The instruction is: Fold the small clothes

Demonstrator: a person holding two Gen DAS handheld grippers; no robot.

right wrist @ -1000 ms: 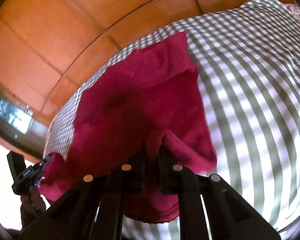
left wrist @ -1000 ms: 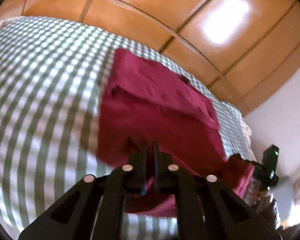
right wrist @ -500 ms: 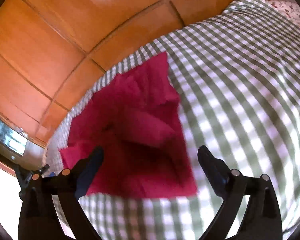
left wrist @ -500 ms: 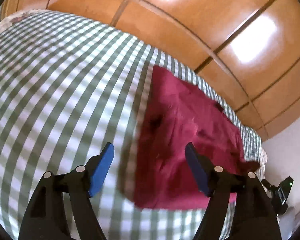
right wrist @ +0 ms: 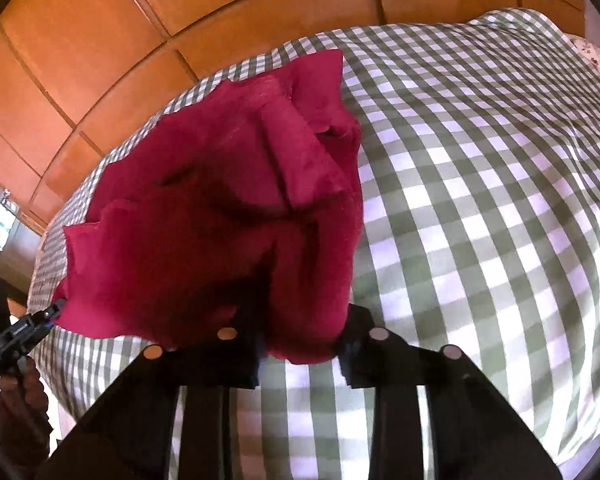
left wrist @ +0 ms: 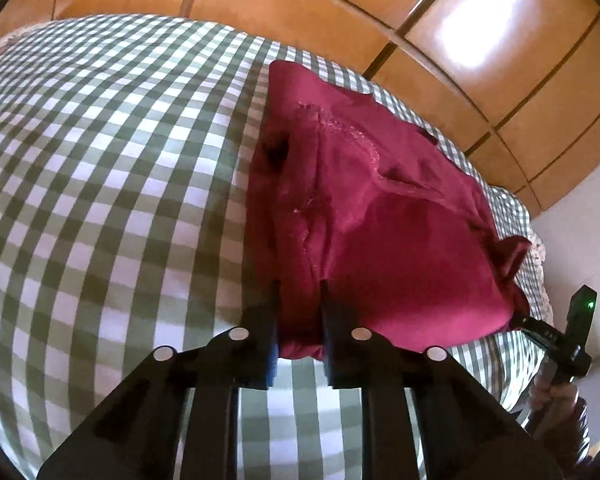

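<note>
A dark red garment [left wrist: 380,220] lies rumpled and partly folded on the green-and-white checked bed cover [left wrist: 120,160]. My left gripper [left wrist: 300,286] has the garment's near left corner bunched between its fingers, and its jaws are closing on the cloth. In the right wrist view the same garment [right wrist: 220,200] fills the centre. My right gripper [right wrist: 302,308] holds the near right corner between its fingers, its jaws closing too. Each view shows the other gripper's black body at the garment's far corner.
Orange wooden wardrobe panels [left wrist: 340,12] rise behind the bed, also seen as wardrobe panels [right wrist: 100,40]. The checked cover [right wrist: 480,200] spreads wide beside the garment. A hand [left wrist: 552,396] grips the other tool at the bed's near edge. A white wall [left wrist: 580,220] stands at the right.
A second ago both grippers were shut on lifted cloth. Half a second ago both stood wide open above the dropped garment. Now both have sunk and closed around its near corners.
</note>
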